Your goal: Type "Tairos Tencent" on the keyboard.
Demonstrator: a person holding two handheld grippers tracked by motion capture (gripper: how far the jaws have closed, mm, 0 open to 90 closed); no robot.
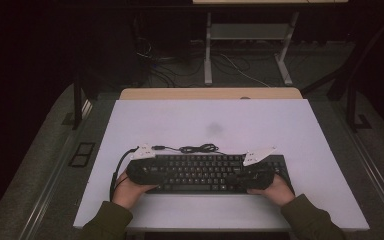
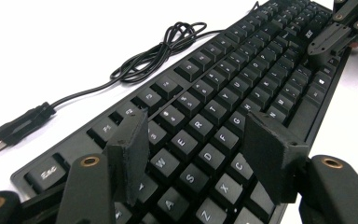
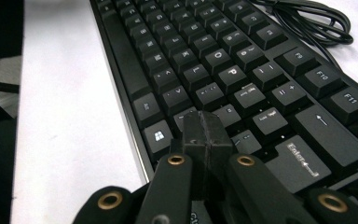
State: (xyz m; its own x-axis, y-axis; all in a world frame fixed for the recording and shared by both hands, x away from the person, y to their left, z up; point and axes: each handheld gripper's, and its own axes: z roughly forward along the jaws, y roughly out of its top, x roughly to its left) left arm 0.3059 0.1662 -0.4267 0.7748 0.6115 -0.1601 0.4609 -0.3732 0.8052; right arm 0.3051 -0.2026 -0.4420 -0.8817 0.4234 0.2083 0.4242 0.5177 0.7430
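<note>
One black keyboard (image 1: 205, 172) lies on the white table (image 1: 215, 125), close to the near edge and roughly centred between the left and right edges, its long side running parallel to that near edge. It is a flat rectangular slab of matte plastic, its keys square-topped with pale printed legends; in the right gripper view the Enter key (image 3: 303, 161) and the Windows key (image 3: 159, 136) read clearly. One thin black cable (image 1: 195, 148) comes off the keyboard's far edge and lies in a loose tangle of loops on the table just behind it, ending in a single USB plug (image 2: 0, 137) with a bare metal tip, seen in the left gripper view.

Two grippers work over it, one in each of the person's hands, both sleeves an olive-green cloth. The left gripper (image 2: 200, 154) hangs over the keyboard's left end, its two jaws spread wide apart, each faced with a rough, dark foam-like pad (image 2: 130, 154); the W, E, S, D keys show in the gap between them, and nothing is pinched. The right gripper (image 3: 205, 135) sits at the keyboard's right end, its two jaws pressed flat together into one blunt block, tip low over the bottom key row beside the Windows key; whether it touches a key I cannot tell. Each gripper carries one pale three-cornered plate (image 1: 259, 155) on top and brass-coloured rivets (image 3: 175, 160) at its joints.
</note>
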